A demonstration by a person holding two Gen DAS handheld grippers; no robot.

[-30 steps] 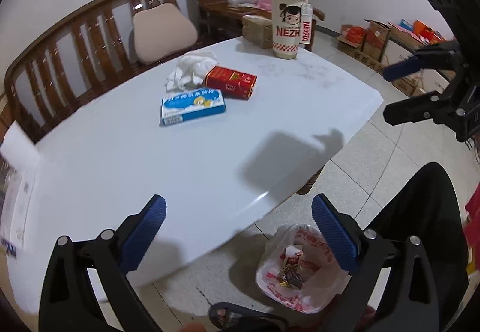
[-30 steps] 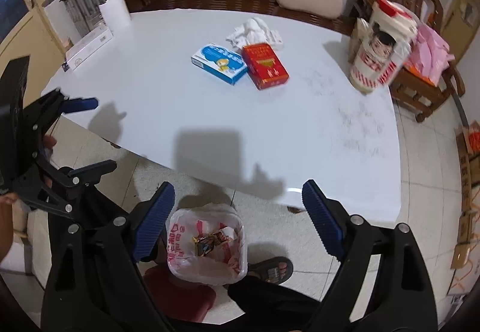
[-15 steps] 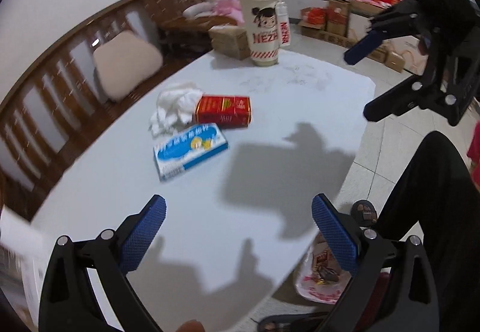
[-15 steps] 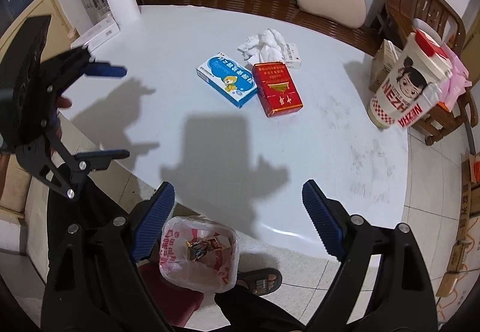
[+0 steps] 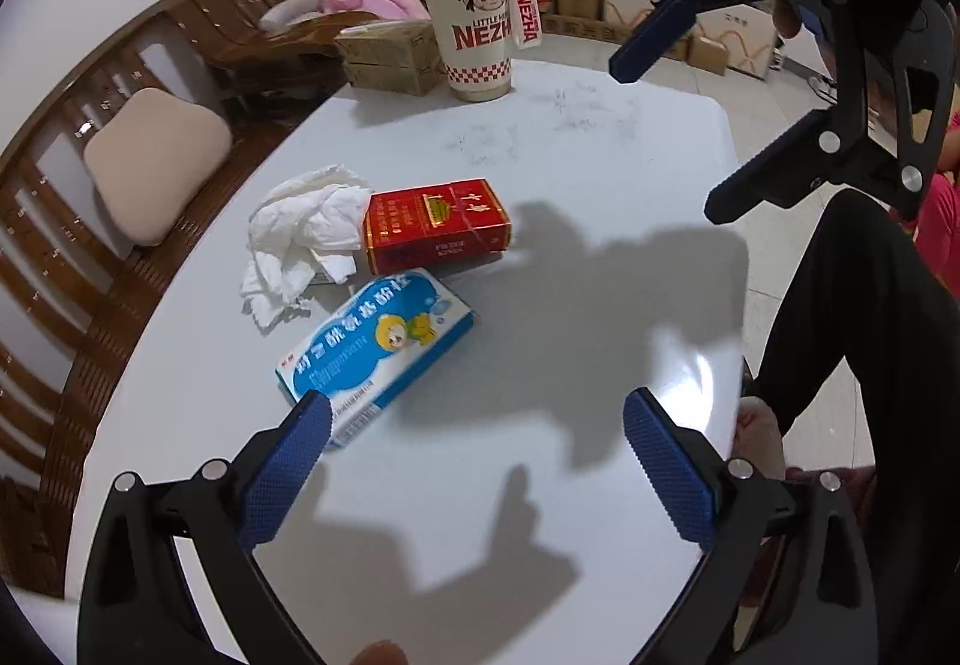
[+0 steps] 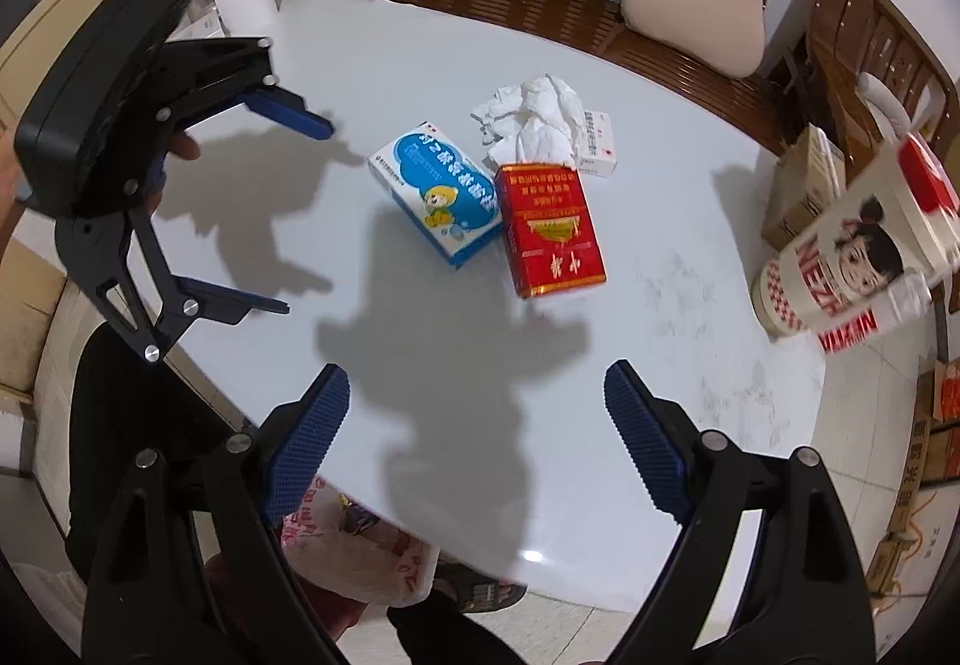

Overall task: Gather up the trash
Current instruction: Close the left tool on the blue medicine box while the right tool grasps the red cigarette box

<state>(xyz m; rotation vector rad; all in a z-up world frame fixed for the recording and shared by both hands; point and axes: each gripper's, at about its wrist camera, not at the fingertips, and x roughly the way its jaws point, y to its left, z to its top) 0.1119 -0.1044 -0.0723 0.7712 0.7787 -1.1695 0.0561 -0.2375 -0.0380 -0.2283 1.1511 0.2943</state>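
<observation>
Both grippers hovered over white table, empty. Left gripper fingers wide apart, nothing between; right gripper likewise spread and empty. Trash clustered mid-table: crumpled tissue touching red carton, blue-and-white box just beside it, small white box partly under tissue. Plastic trash bag sat on floor below table's near edge. Cartoon-print cup stood at far corner.

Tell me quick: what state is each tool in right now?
Left tool: open, holding nothing, over the table.
Right tool: open, holding nothing, over the same table.
</observation>
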